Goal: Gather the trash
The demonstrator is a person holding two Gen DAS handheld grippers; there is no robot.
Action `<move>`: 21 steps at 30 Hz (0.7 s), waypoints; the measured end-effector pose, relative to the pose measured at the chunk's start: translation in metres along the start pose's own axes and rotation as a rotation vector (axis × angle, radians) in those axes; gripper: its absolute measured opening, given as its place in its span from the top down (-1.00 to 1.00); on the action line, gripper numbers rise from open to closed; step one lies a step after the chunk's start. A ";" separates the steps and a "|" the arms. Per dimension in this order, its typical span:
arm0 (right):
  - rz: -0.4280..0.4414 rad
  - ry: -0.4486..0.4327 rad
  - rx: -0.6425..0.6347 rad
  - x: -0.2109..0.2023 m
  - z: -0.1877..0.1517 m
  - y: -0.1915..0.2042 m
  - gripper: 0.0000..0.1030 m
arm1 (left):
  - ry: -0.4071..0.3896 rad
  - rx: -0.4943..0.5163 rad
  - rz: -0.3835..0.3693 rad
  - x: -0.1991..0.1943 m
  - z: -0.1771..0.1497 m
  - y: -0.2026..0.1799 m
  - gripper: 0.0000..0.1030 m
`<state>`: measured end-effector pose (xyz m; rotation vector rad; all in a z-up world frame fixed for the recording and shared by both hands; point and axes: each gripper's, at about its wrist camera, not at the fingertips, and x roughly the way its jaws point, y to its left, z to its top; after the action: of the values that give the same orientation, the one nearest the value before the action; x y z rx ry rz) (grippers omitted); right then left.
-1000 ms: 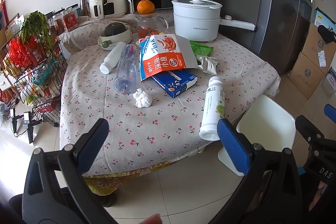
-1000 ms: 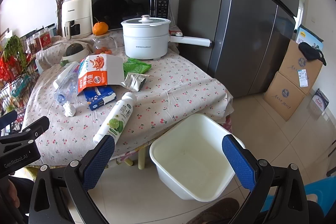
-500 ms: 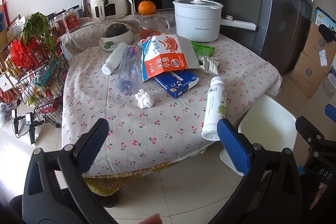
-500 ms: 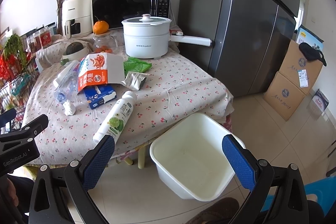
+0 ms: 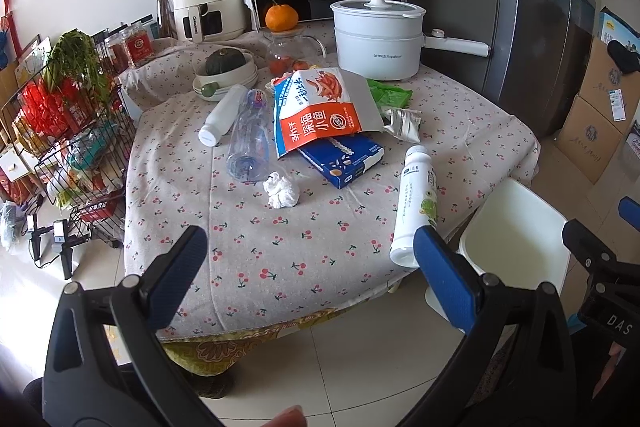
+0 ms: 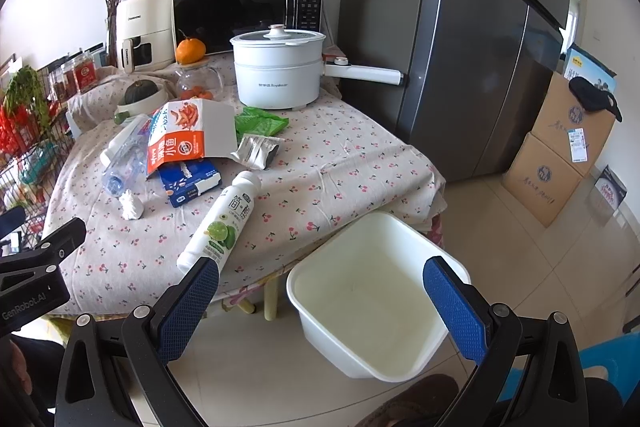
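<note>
- At the near right edge of the table (image 5: 280, 259), the white lime-drink bottle (image 5: 416, 203) lies on its side, its base just at the cloth's rim, at about 2 o'clock from the left gripper (image 5: 308, 259).
- At 11 o'clock from that bottle sit a crumpled tissue (image 5: 282, 190), a blue carton (image 5: 344, 159) under an orange-and-white snack box (image 5: 320, 115), a clear plastic bottle (image 5: 250, 139) and a small white bottle (image 5: 222, 115); a silver wrapper (image 5: 402, 125) and green wrapper (image 5: 390, 95) lie at 12.
- The near cloth strip is bare.
- The white bin (image 6: 372, 303) stands on the floor tiles, just beside the table's right corner.
- Left gripper hangs off the table's near edge, fingers spread, grasping nothing.
- Right gripper (image 6: 320, 287) hangs above the bin's near rim, fingers likewise released.
</note>
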<state>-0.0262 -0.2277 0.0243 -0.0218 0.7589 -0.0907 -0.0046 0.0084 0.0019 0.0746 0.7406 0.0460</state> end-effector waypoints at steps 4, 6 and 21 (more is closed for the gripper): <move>0.004 0.019 -0.001 0.004 0.000 0.001 -1.00 | -0.008 0.001 0.012 0.000 0.000 0.002 -0.99; 0.009 0.029 -0.005 0.006 0.003 0.003 -1.00 | -0.003 0.001 0.012 0.002 0.001 0.006 -0.99; 0.362 0.390 -0.059 0.111 0.061 0.039 -1.00 | 0.154 -0.052 -0.077 0.041 0.039 0.066 -0.99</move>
<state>0.0989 -0.1993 -0.0092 0.0792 1.1428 0.2799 0.0506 0.0746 0.0088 -0.0070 0.8952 -0.0025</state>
